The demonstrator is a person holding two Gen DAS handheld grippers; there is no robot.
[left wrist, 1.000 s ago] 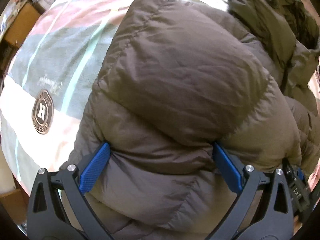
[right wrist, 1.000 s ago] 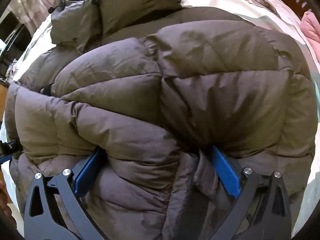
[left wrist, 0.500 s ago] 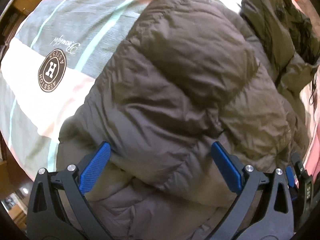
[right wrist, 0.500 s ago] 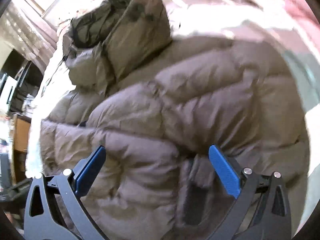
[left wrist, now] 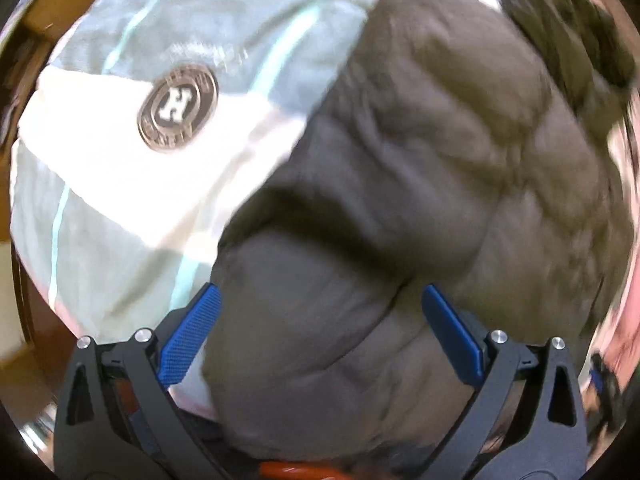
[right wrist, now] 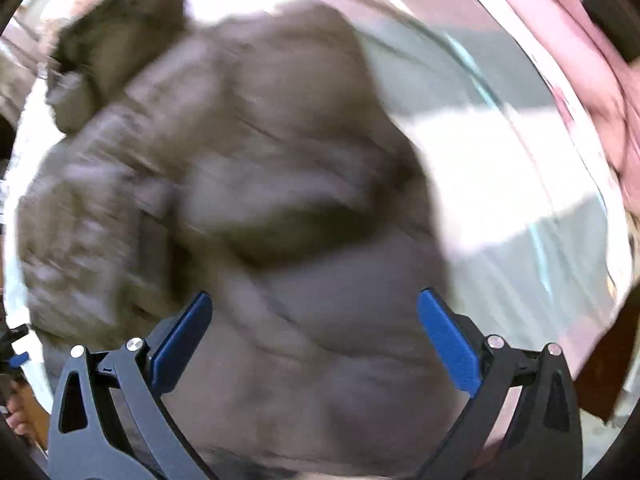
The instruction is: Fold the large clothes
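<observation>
Left gripper: jaws spread wide, a thick roll of the brown puffer jacket bulging between the blue pads. The fabric touches or nearly touches the inner faces, but the jaws are not closed on it; whether it is pinched deeper in, I cannot tell. Right gripper: same stance, jaws wide apart, a padded fold of the jacket filling the gap between them, no clamping visible.

Outward from the jaws: the jacket lies bunched on the bed, on a bedspread with grey, white and pink bands. A round badge with an H is printed on the bedspread, well left of the jacket. The hood sits at the jacket's far end. A pink cloth lies well right of the jacket, at the bed's edge. Both views are smeared with motion.

Risks, as judgement: the padding is springy and slick. With jaws this open, a fold may spring back or slide off once pushed. A shallow grasp would catch only the shell, letting the bulk sag and the fold come out crooked. The hood may flop sideways out of the bundle.

Containers: none in view.
</observation>
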